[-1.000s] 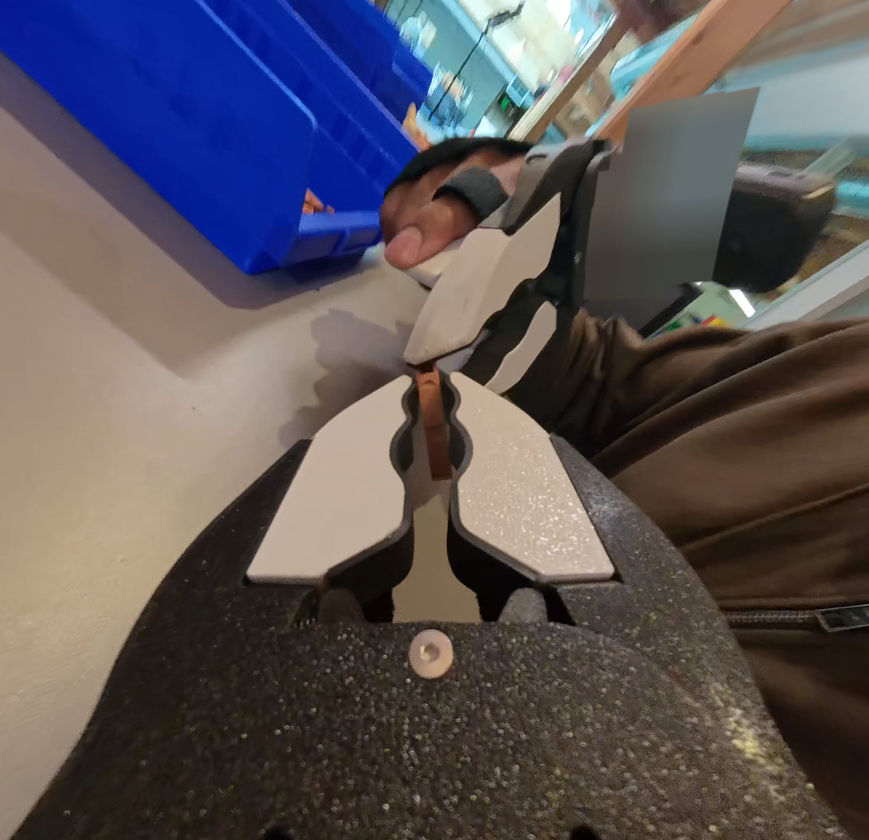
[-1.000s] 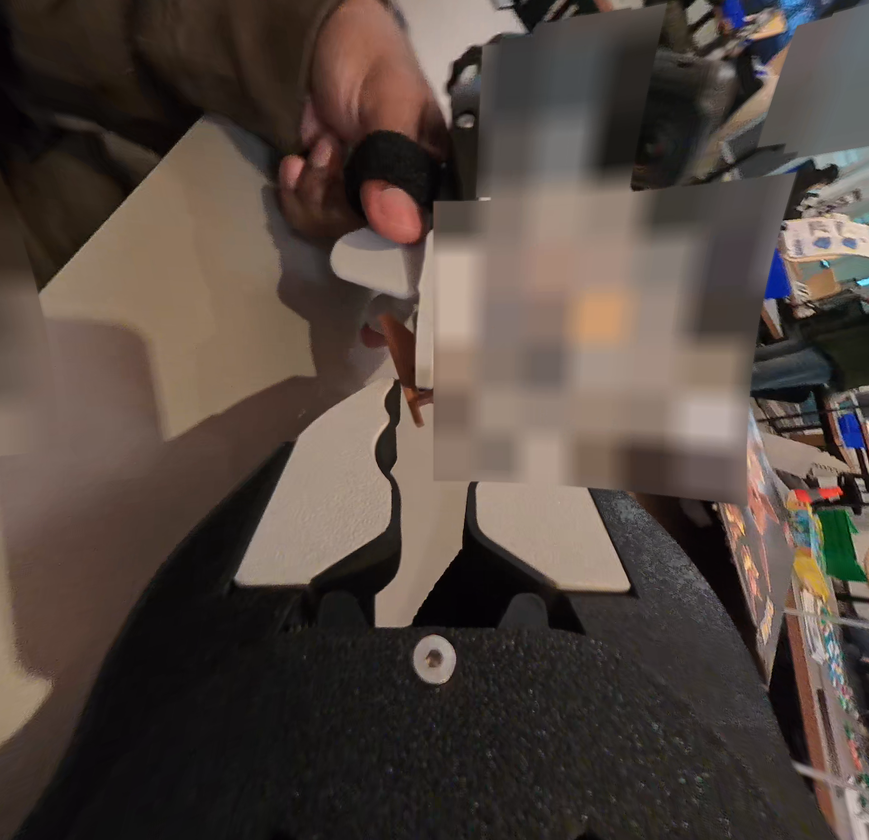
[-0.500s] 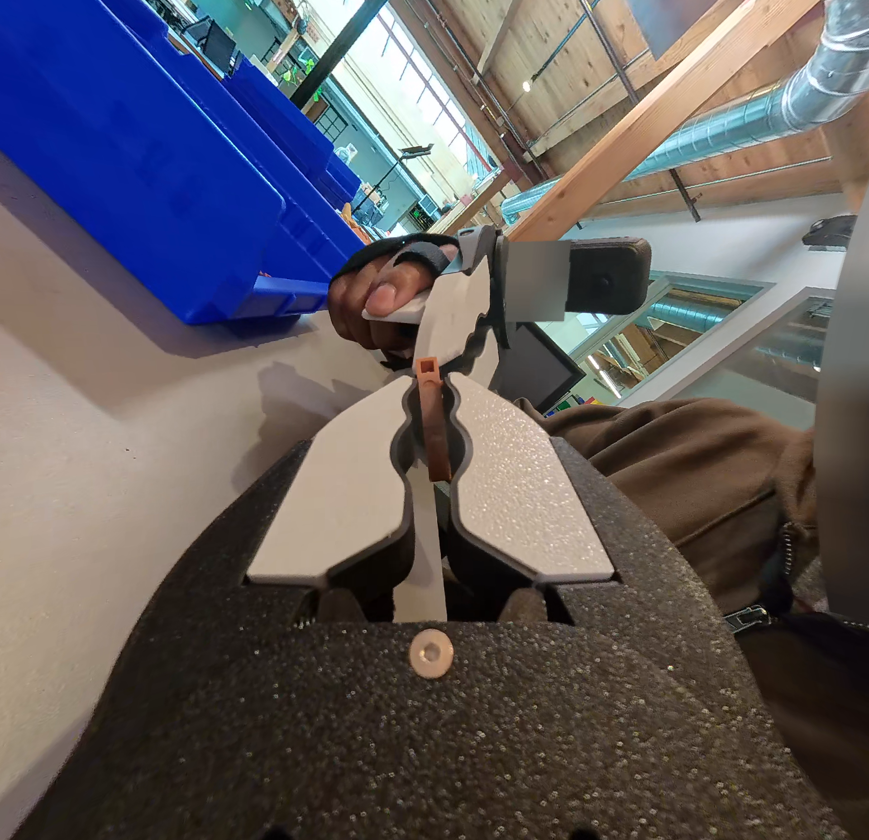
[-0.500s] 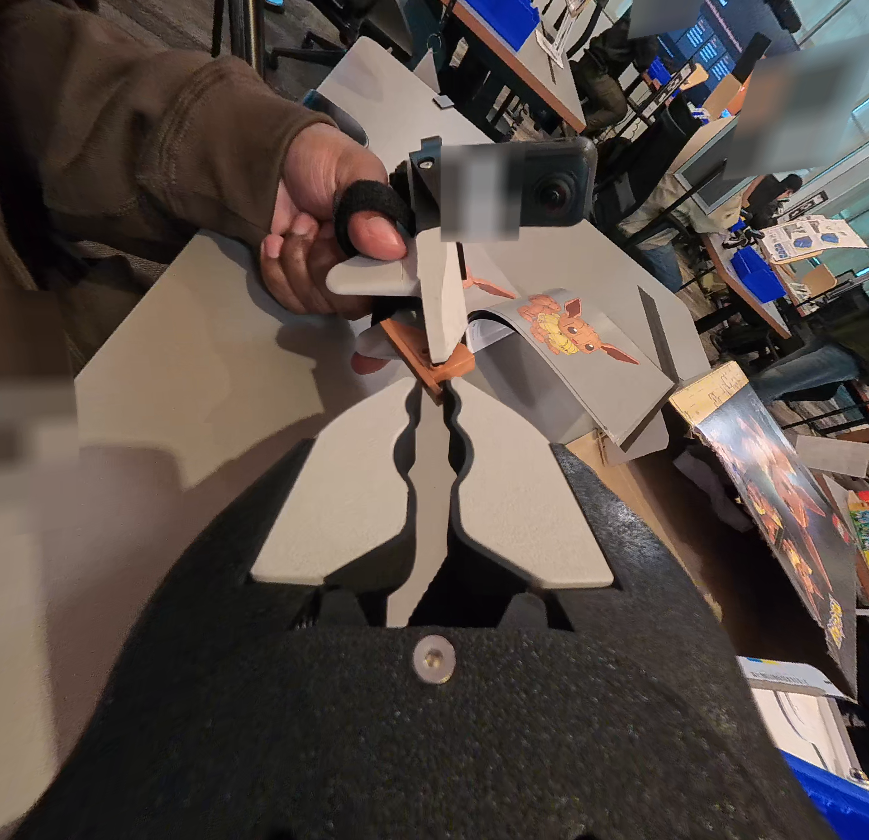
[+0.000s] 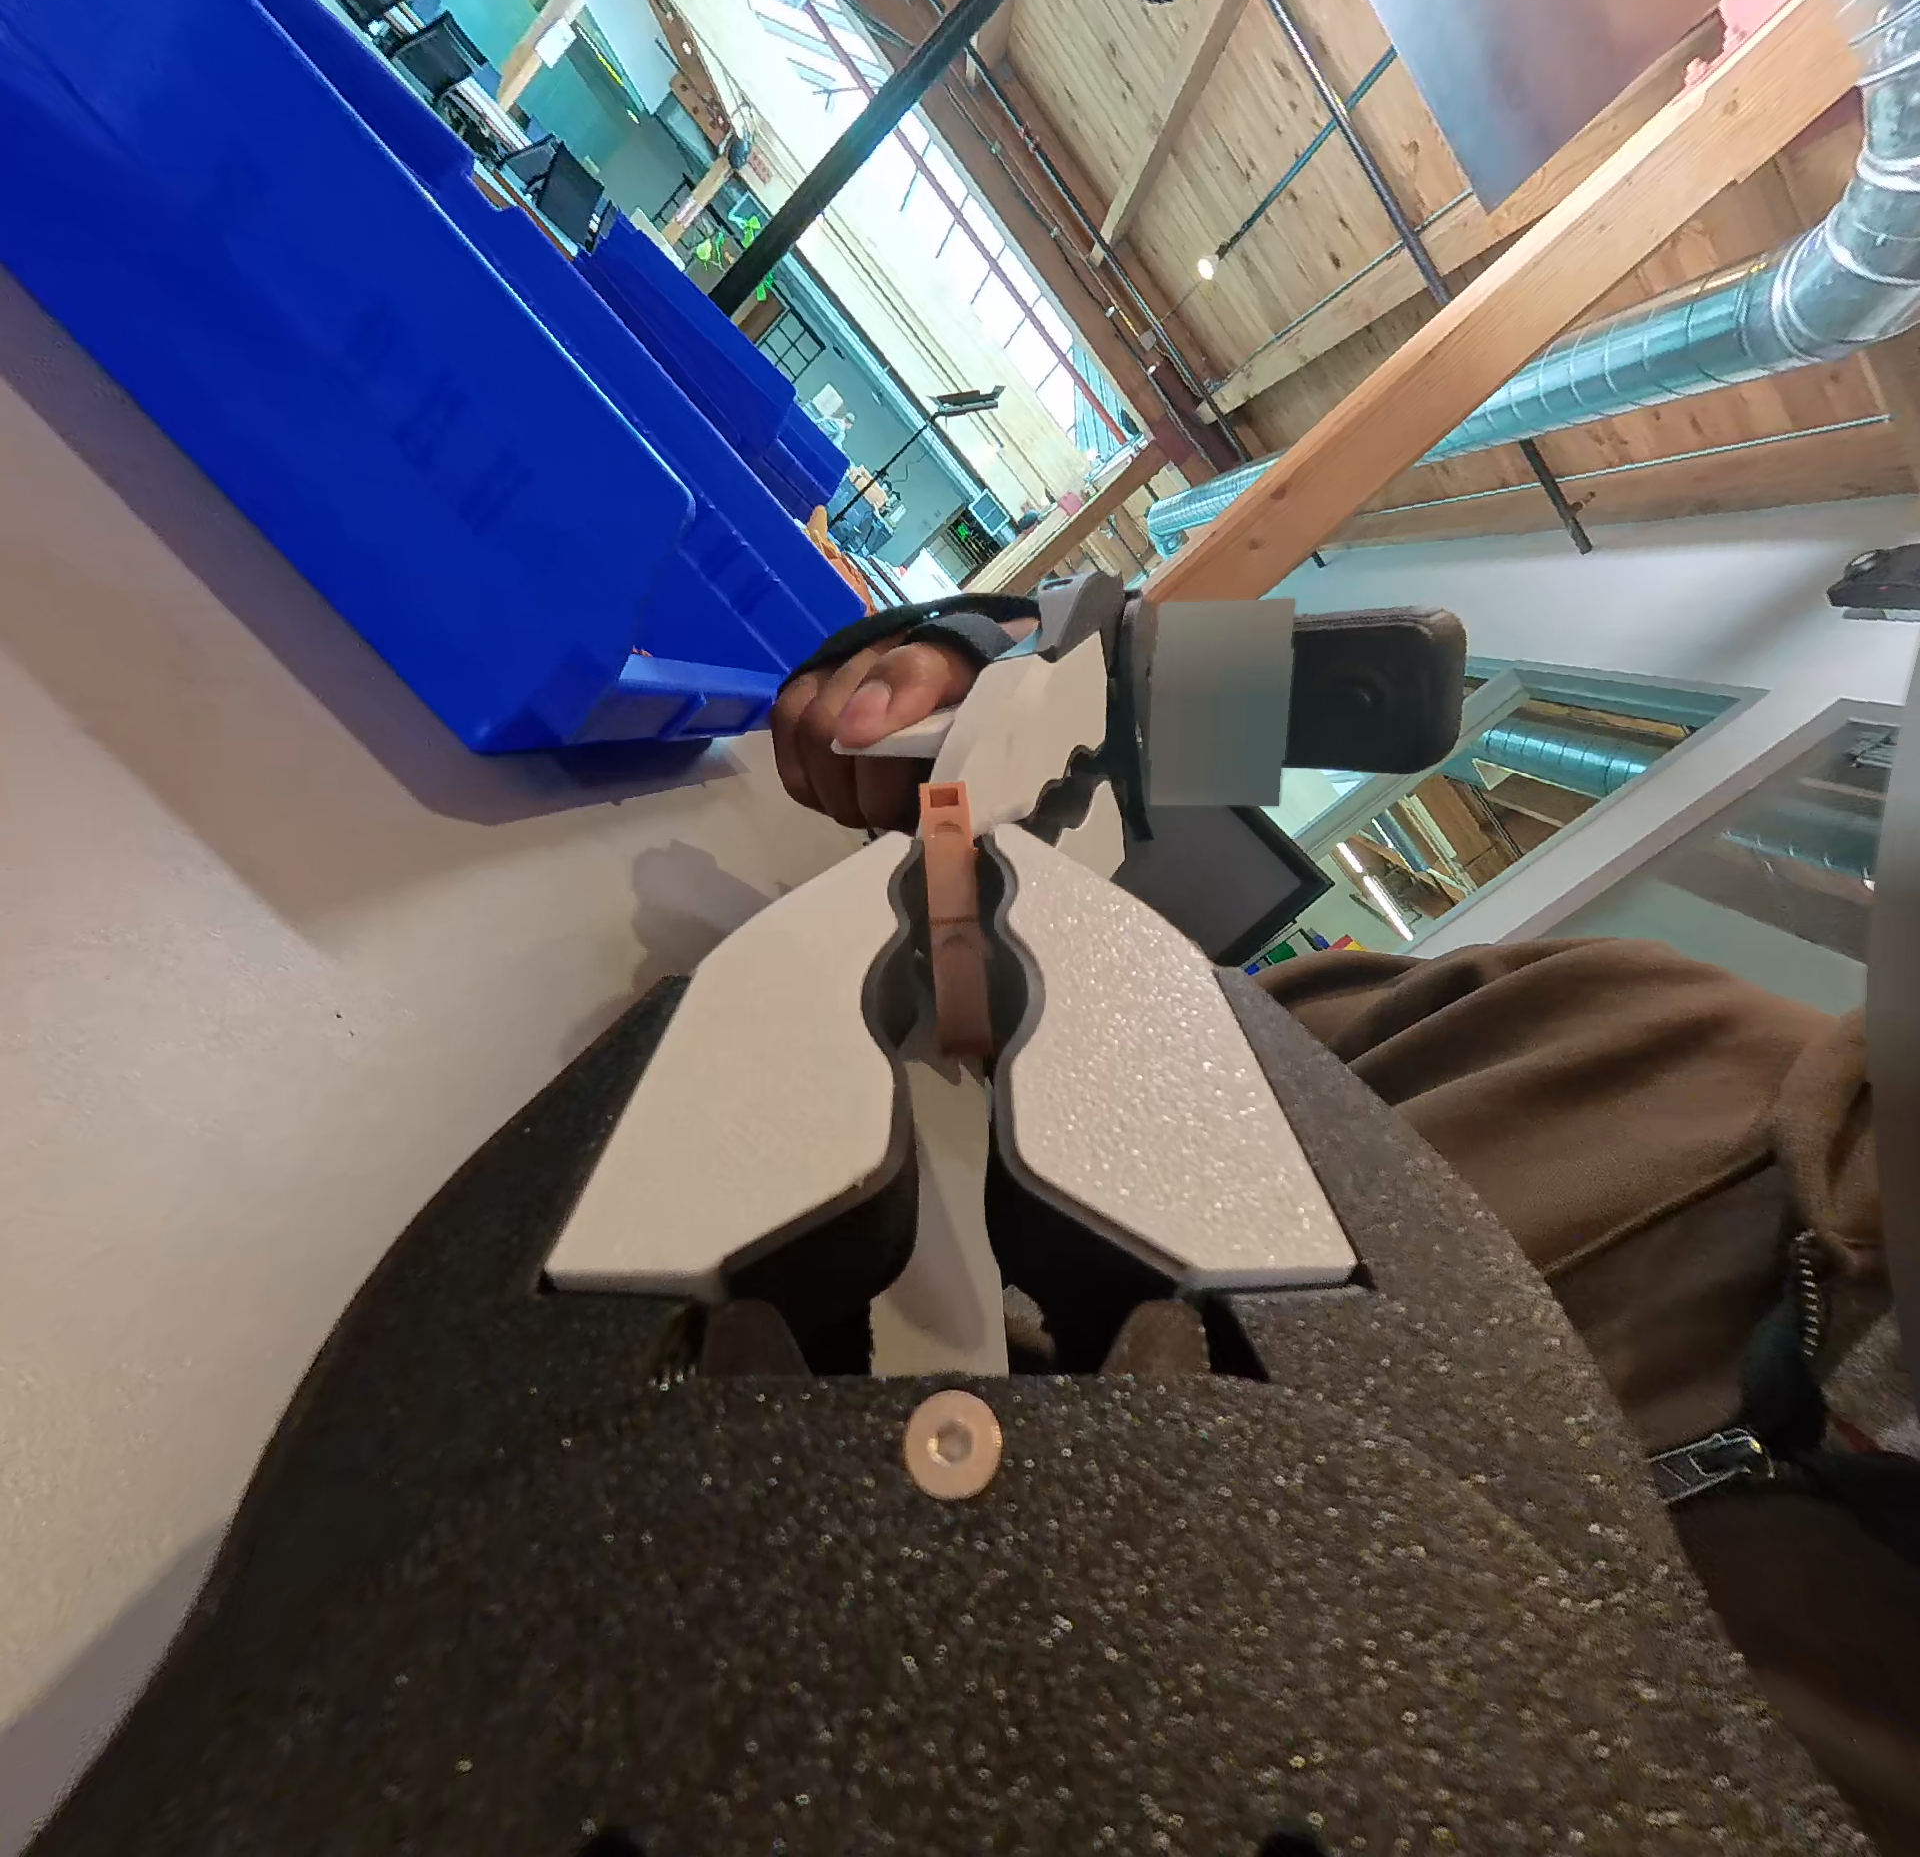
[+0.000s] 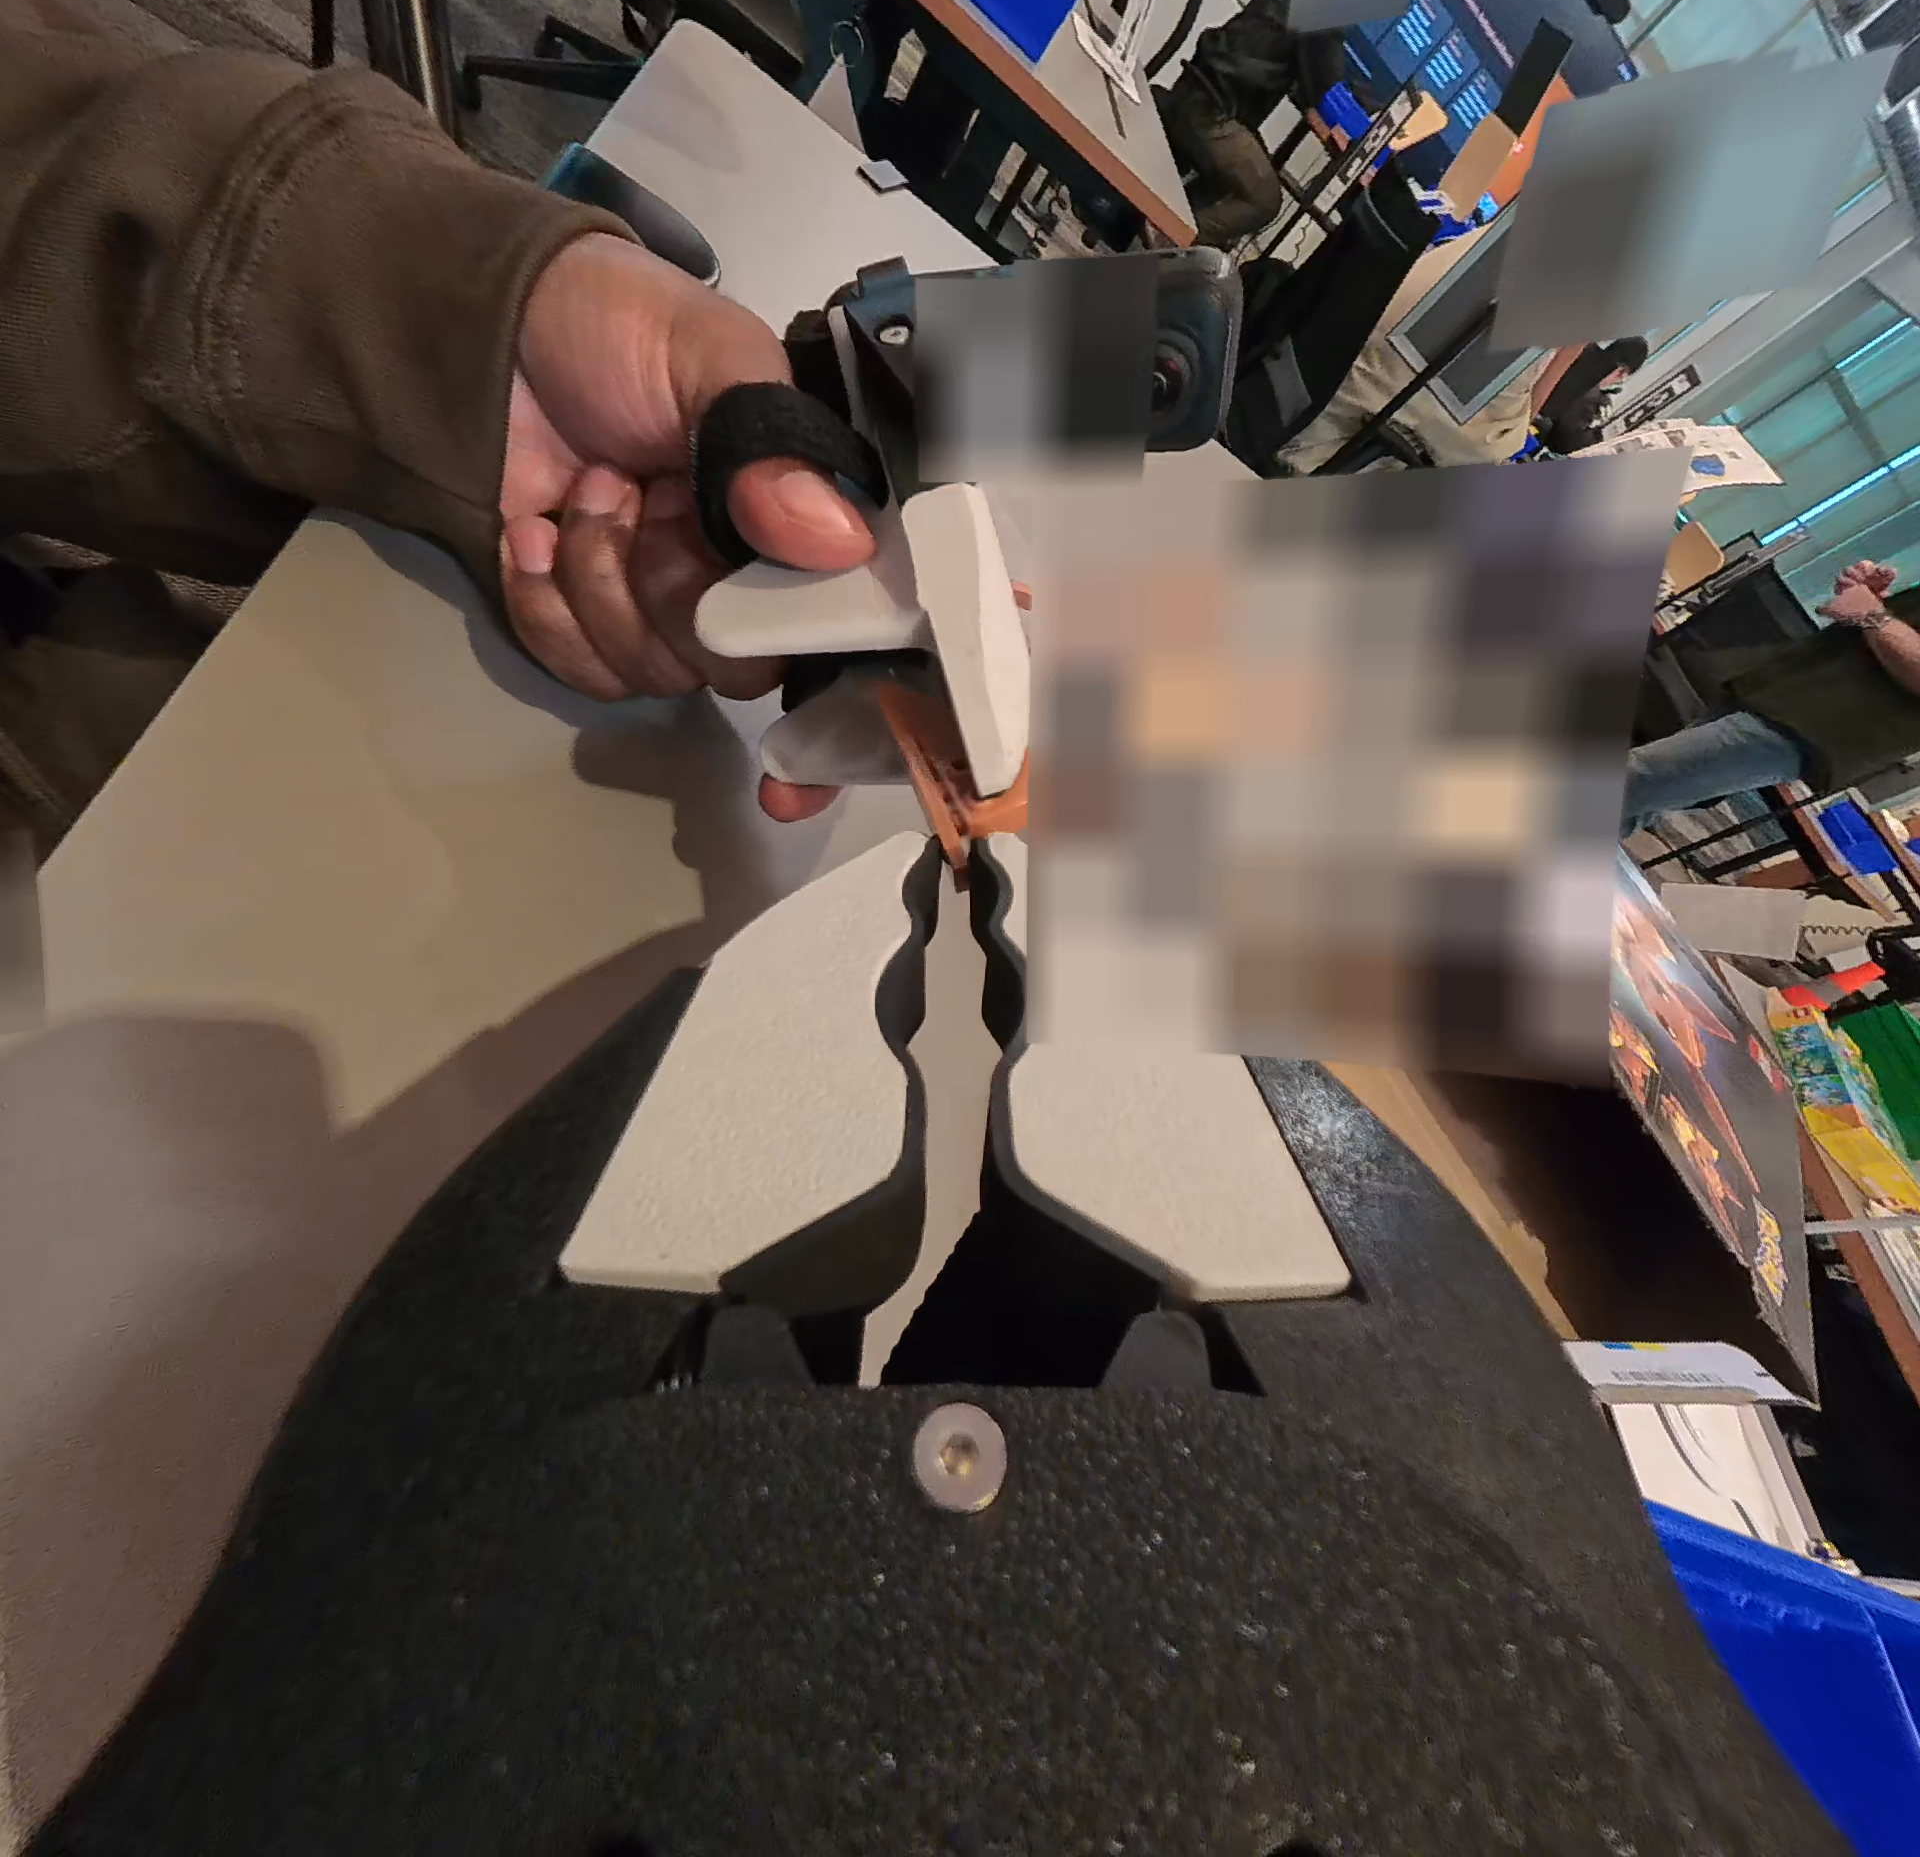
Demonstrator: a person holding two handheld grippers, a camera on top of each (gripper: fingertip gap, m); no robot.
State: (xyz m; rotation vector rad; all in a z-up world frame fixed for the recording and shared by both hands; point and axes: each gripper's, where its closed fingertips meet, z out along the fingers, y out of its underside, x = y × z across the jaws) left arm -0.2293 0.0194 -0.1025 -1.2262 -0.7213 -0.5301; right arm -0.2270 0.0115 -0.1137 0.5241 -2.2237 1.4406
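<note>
The left gripper (image 5: pixel 948 851) is clenched on a thin brown plastic strip (image 5: pixel 956 934), whose square-holed head pokes out past the fingertips toward 12 o'clock. Just beyond that head, at 1 o'clock, the right gripper (image 5: pixel 1023 820) meets it nose to nose, held by a hand (image 5: pixel 862 706) with a black strap.

In the right wrist view the right gripper (image 6: pixel 961 857) has its fingertips nearly closed on the strip's narrow brown end (image 6: pixel 958 851); whether they truly pinch it I cannot tell. Straight ahead at 12 o'clock the left gripper (image 6: pixel 977 758) grips the strip, and a hand (image 6: pixel 644 498) in a brown sleeve (image 6: pixel 239 280) holds it. A mosaic patch covers everything from 1 to 3 o'clock.

Blue plastic bins (image 5: pixel 343 353) stand at 10 o'clock on the pale table (image 5: pixel 208 1028), well apart from the grippers. Another blue bin (image 6: pixel 1808 1662) sits at 4 o'clock in the right view.
</note>
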